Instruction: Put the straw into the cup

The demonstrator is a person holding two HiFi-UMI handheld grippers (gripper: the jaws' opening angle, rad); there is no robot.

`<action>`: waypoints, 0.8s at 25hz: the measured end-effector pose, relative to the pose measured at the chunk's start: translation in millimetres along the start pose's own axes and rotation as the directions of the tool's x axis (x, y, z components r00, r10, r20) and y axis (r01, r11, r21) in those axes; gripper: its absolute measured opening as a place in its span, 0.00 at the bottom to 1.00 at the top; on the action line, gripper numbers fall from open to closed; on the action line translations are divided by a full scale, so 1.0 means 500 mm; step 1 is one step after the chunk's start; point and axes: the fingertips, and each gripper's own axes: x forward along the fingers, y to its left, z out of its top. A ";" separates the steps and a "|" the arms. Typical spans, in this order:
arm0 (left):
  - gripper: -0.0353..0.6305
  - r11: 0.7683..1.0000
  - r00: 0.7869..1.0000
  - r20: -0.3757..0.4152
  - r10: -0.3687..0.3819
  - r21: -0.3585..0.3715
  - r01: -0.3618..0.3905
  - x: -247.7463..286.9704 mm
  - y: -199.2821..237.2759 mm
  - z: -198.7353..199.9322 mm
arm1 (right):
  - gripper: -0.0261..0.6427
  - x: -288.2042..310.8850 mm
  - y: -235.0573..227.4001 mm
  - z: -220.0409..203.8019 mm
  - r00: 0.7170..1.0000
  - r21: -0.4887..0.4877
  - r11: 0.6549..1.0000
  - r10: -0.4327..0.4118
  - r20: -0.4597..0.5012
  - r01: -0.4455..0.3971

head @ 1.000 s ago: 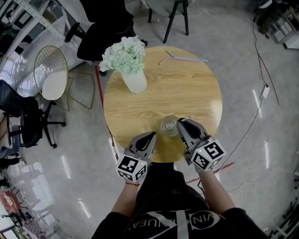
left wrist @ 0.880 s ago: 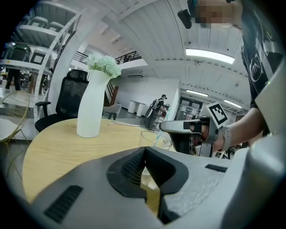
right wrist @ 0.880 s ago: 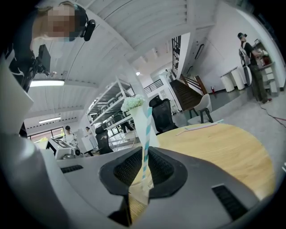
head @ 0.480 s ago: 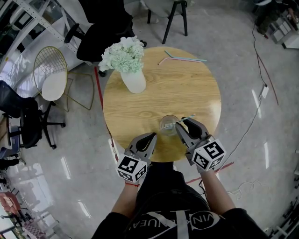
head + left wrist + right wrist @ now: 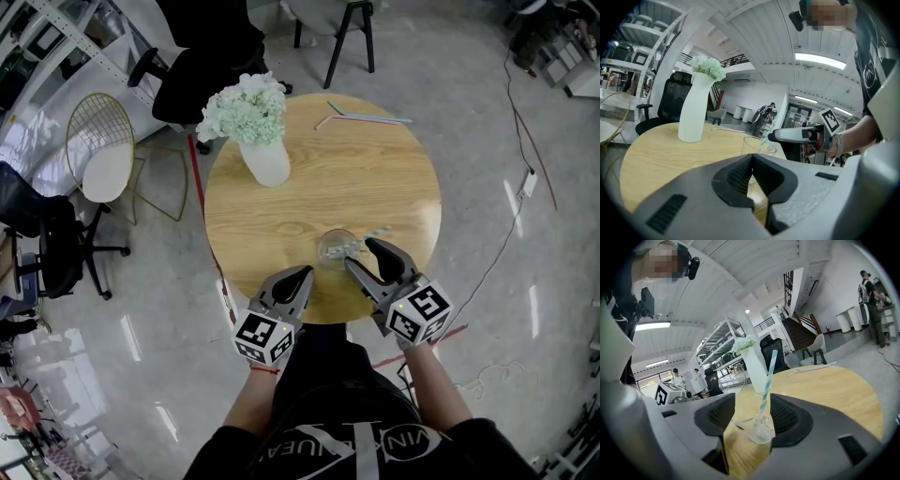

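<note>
Opening wide at the right gripper (image 5: 362, 255) — jaws clear of the blue-and-white striped paper straw (image 5: 767, 376), standing tilted between them in the clear glass cup (image 5: 335, 250) at the near edge of the round wooden table (image 5: 309, 187). At the left gripper (image 5: 302, 275), jaws pressed together, gripping nothing.

A round wooden table (image 5: 375, 187) stands on a glossy grey floor (image 5: 487, 309). A white vase (image 5: 267, 161) of pale flowers stands on the tabletop toward its far left side. To the right of the vase, along the far edge, a pink straw (image 5: 328, 121) and a blue straw (image 5: 380, 118) lie close together. A clear glass cup (image 5: 336, 249) stands nearer than the vase and to its right, close to the near edge.
</note>
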 end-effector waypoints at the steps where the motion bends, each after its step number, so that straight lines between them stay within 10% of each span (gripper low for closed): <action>1: 0.06 1.000 1.000 0.002 -0.001 -0.001 0.001 0.001 -0.001 0.000 | 0.35 -0.002 0.002 -0.002 1.000 -0.004 1.000 0.002 -0.002 -0.002; 14: 0.06 1.000 1.000 0.030 -0.007 -0.024 0.007 -0.018 -0.037 -0.002 | 0.35 -0.044 0.021 -0.039 0.998 -0.010 1.000 -0.015 -0.059 0.014; 20: 0.06 1.000 0.999 0.050 -0.019 -0.019 0.020 -0.027 -0.066 0.001 | 0.20 -0.064 0.058 -0.046 0.998 -0.045 0.999 0.017 -0.058 -0.019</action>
